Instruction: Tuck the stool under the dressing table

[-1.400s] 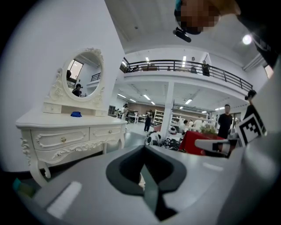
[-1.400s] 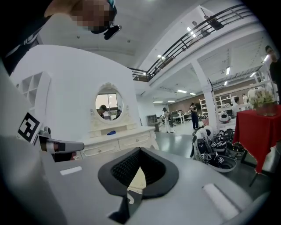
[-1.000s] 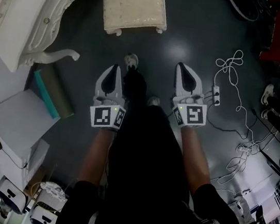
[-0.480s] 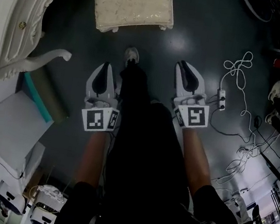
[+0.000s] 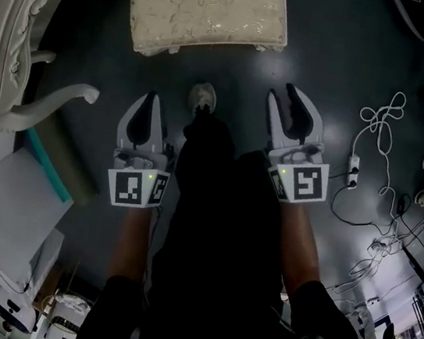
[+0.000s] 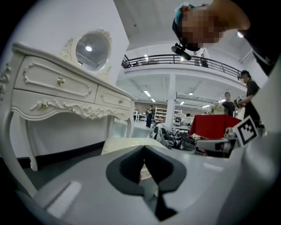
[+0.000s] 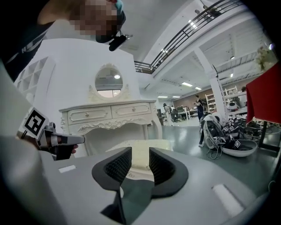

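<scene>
The cream cushioned stool [image 5: 208, 10] stands on the dark floor ahead of both grippers, apart from the white carved dressing table [image 5: 11, 32] at the left. My left gripper [image 5: 149, 102] is shut and empty, short of the stool's near left side. Its own view shows the closed gripper [image 6: 144, 151] with the stool [image 6: 123, 143] beyond and the dressing table [image 6: 66, 88] to the left. My right gripper [image 5: 289, 99] has just been opening its jaws, with nothing between them. Past the right gripper [image 7: 140, 159] I see the stool [image 7: 141, 147] and the dressing table [image 7: 109, 114].
A white cable [image 5: 382, 115] and a power strip [image 5: 352, 166] lie on the floor at the right. A teal-edged board [image 5: 46, 171] and white boxes [image 5: 8, 213] sit by the table leg [image 5: 49, 97]. The person's shoe [image 5: 202, 96] is between the grippers.
Both grippers have sunk toward the floor, and the stool looms larger at the top of the head view. The right jaws, closed before, now stand apart.
</scene>
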Demonstrator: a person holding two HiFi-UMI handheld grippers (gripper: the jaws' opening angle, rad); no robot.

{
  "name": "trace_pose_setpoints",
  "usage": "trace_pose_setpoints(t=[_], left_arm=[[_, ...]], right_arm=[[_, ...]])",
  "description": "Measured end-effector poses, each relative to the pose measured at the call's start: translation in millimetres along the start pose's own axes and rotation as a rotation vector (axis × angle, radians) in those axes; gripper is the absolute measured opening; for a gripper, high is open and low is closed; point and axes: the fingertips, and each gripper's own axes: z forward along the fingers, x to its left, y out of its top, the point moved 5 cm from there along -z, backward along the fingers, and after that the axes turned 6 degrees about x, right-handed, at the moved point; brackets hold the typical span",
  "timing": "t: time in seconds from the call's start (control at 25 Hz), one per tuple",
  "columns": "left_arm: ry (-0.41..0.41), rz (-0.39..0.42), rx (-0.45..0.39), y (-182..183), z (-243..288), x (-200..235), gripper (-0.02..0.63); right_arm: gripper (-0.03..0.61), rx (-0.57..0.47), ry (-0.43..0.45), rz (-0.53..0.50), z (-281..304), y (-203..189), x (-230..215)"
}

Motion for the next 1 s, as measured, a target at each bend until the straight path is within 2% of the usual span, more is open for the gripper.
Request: trace_pose_setpoints(t=[0.16,0.4,0.6,0.76,1.0], left_arm=[[-0.03,0.015,-0.019,-45,24,9,0.009],[-0.046,0.0,-0.061,-91,44,15,0.009],[-0.05,0.039,-0.064,-113,42,15,0.009],[0.001,0.04,-0.08,-118,36,24,0.009],[0.02,0.026,-0.021,-139,40,33,0.011]], right_arm=[[0.146,0.0,0.006,-0.057,24,-51,-6],[0.186,-0.027,-0.013,-0.068,42,-93,-23],[0.199,-0.042,-0.019,-0.054,37,-113,-32],[0.223,-0.03,-0.01,-0.064,39,-120,-36],[0.276,0.008,0.007,-0.065,49,-127,-47]])
